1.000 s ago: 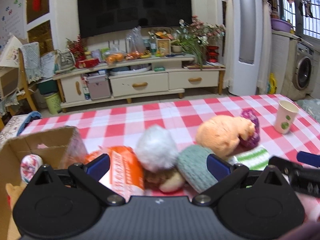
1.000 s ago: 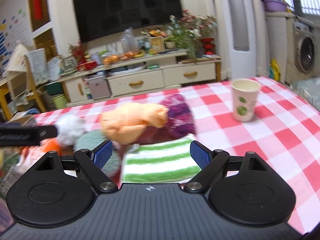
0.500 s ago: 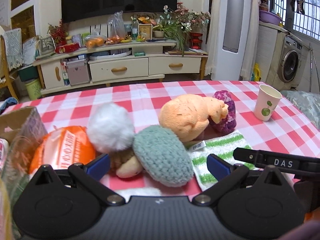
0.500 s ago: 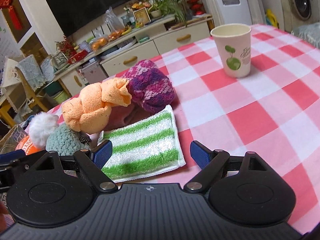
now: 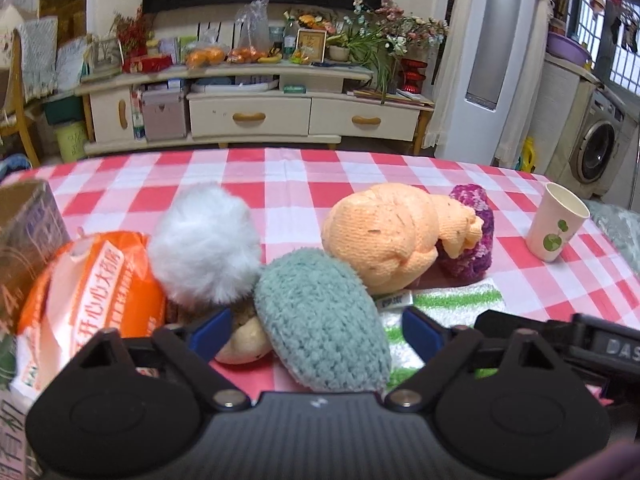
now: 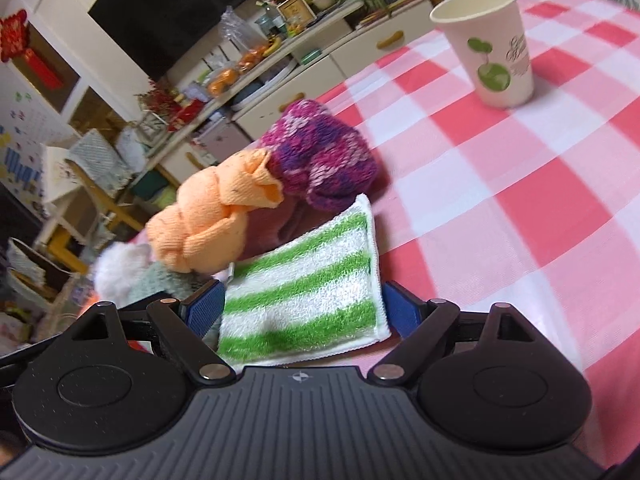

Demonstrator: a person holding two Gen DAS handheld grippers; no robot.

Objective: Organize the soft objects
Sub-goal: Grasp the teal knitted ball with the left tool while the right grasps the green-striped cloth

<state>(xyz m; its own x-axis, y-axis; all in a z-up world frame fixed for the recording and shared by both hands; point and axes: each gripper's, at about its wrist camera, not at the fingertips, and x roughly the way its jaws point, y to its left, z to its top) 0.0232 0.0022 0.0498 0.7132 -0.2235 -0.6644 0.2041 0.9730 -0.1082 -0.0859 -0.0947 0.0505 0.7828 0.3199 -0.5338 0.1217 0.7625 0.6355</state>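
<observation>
Right gripper (image 6: 302, 310) advance: over the last second your right tool has dropped low and closed in on the green-striped cloth (image 6: 308, 298), whose near edge now lies between the two wide-open blue pads (image 6: 204, 308), one at each side; nothing is held yet. Left gripper (image 5: 316, 332), equally open and empty, has moved in on the teal knitted pad (image 5: 320, 320), which now sits between its fingers. Behind, on the checked counter (image 6: 520, 208), the orange knitted bundle (image 6: 216, 216) rests against the purple knitted piece (image 6: 320, 160); the white pompom (image 5: 204, 244) leans on an orange bag (image 5: 92, 292), beside a cardboard box (image 5: 28, 228) at far left. A paper cup (image 6: 488, 44) stands well apart. You appear to be at the pre-grasp stage for both pieces; closing would probably secure each.
</observation>
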